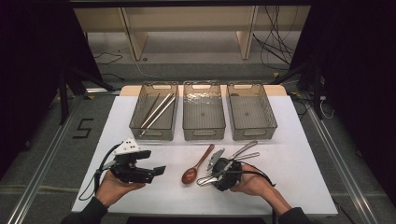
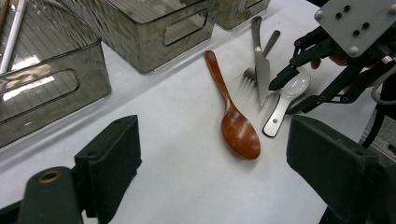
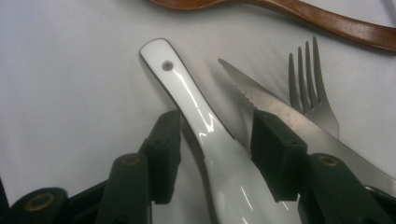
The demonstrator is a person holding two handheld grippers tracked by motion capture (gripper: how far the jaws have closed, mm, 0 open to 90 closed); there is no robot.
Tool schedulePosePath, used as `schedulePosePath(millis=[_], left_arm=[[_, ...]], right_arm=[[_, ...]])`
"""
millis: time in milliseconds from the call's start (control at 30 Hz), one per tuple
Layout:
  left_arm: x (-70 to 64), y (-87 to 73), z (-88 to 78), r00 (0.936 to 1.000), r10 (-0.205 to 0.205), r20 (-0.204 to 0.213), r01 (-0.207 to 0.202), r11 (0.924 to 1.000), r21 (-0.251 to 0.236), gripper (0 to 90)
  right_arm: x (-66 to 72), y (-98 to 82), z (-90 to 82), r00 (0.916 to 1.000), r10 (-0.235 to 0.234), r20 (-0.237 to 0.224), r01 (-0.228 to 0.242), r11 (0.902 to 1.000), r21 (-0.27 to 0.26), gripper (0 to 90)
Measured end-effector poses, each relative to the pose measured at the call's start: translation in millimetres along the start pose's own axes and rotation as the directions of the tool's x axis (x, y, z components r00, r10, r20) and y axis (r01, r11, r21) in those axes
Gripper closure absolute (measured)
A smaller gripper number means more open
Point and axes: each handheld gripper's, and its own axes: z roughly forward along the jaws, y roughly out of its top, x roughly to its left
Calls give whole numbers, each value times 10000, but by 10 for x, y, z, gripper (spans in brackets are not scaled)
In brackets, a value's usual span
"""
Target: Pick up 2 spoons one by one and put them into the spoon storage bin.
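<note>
A white ceramic spoon [image 3: 205,121] lies on the white table [image 1: 289,140], its handle between the jaws of my right gripper [image 3: 217,123]. The left pad [image 3: 168,140] sits against the handle and a small gap shows at the right pad, so the gripper is open around it. A serrated knife [image 3: 280,112] and a fork [image 3: 310,88] lie just beside it, and a wooden spoon [image 1: 191,173] lies left of them. My left gripper [image 1: 153,162] hovers open at the table's left with nothing between its jaws, pointing toward the wooden spoon [image 2: 238,133] and the right gripper [image 2: 285,97].
Three clear grey bins stand in a row at the back: the left bin [image 1: 153,135] holds chopsticks [image 1: 156,111], while the middle bin [image 1: 204,136] and the right bin [image 1: 254,135] look empty. Bare table lies between the bins and the cutlery.
</note>
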Motion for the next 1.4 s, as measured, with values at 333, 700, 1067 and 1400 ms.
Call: schedulePosePath(millis=[333,700,1067,1400], left_arm=[[-8,-9,11,10000,41,41,-41,10000,76,175],[-22,-13,29,10000,79,38,-80,9998,173,179],[3,-15,39,10000,67,36,-67,9998,189,180],[11,-14,26,10000,17,29,-17,10000,-4,178]], right_arm=[[25,13,1,9996,-235,-149,238,9995,213,660],[45,6,-26,9970,-728,-245,736,9967,344,809],[29,0,-89,9967,-814,-10,814,9958,417,858],[-36,-22,-352,9998,-170,78,175,9979,-624,859]])
